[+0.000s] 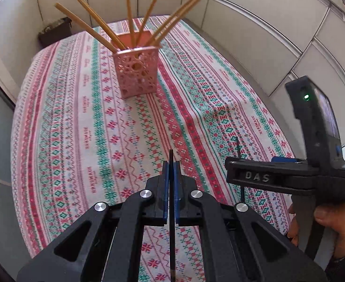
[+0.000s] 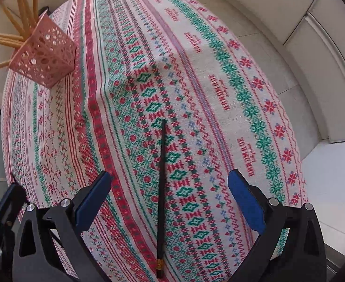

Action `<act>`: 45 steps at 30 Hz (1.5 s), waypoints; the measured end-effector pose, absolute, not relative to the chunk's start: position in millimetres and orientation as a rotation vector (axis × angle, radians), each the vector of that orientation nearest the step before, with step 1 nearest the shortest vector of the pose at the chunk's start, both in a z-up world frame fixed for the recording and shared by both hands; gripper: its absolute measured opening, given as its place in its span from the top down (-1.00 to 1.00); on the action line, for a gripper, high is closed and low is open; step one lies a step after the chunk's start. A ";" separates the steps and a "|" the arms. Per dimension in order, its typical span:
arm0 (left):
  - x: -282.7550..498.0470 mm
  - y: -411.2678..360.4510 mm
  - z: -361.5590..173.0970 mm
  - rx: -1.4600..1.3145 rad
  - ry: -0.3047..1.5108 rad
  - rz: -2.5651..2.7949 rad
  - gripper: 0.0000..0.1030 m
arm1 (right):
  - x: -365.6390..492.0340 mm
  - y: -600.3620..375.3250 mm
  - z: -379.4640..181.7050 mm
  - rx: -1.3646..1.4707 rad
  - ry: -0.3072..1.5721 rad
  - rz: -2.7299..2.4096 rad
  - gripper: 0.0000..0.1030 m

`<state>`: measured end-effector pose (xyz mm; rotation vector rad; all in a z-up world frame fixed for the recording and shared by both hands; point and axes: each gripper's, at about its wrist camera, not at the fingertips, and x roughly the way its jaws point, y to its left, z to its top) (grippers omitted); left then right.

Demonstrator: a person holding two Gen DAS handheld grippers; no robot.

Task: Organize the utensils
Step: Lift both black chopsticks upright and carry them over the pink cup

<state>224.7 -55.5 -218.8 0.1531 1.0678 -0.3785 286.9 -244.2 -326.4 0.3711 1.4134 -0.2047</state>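
Left wrist view: one pink perforated holder (image 1: 137, 72) stands upright on the patterned tablecloth (image 1: 66, 129), far from the camera. Seven tan chopsticks (image 1: 90, 25) fan out of it, leaning in different directions. The left gripper (image 1: 171, 171) points across the table toward the holder, its blue pads pressed together on one black chopstick (image 1: 171, 211), whose thin tip juts just past the fingertips while its thicker end runs back under the camera. To the right, the right gripper (image 1: 266, 176) is seen side-on, tilted down at the cloth, a bare hand (image 1: 325, 225) wrapped around its handle. A second black chopstick (image 1: 239, 150) lies on the cloth under it.

Right wrist view: the right gripper (image 2: 170, 197) hovers with its two blue pads (image 2: 94, 202) spread wide, holding nothing. One black chopstick (image 2: 161, 188) lies flat on the tablecloth (image 2: 219, 94) between the fingers, touching neither, its banded end nearest the camera. The holder (image 2: 45, 56) with its tan chopsticks (image 2: 19, 16) sits at upper left, well apart.
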 end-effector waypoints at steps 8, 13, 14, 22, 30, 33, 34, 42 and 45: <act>215.5 -24.3 -185.2 0.112 0.973 -0.369 0.94 | 296.3 -218.5 -347.2 0.291 1.465 -0.278 -0.89; 212.5 -10.1 -179.2 0.092 0.956 -0.359 0.94 | 310.6 -217.7 -348.0 0.300 1.450 -0.314 -0.83; 213.2 -8.5 -179.4 0.089 0.954 -0.360 0.94 | 313.6 -218.6 -345.6 0.295 1.428 -0.320 -0.68; 207.5 -0.6 -172.1 0.060 0.933 -0.356 0.94 | 317.4 -209.7 -329.8 0.276 1.375 -0.174 0.91; 194.9 2.9 -151.8 0.007 0.869 -0.371 0.94 | 272.8 -242.1 -272.3 0.418 1.153 -0.022 0.91; 186.5 1.6 -143.4 -0.024 0.845 -0.382 0.94 | 249.7 -231.0 -233.5 0.354 1.042 0.015 0.91; 183.4 0.0 -140.7 -0.024 0.833 -0.377 0.94 | 239.6 -230.1 -223.6 0.336 1.008 0.026 0.91; 159.9 -14.7 -117.3 -0.003 0.760 -0.355 0.94 | 194.2 -214.3 -153.7 0.303 0.825 0.092 0.91; 156.1 -17.4 -109.9 0.011 0.746 -0.345 0.95 | 183.8 -216.1 -131.1 0.290 0.776 0.108 0.91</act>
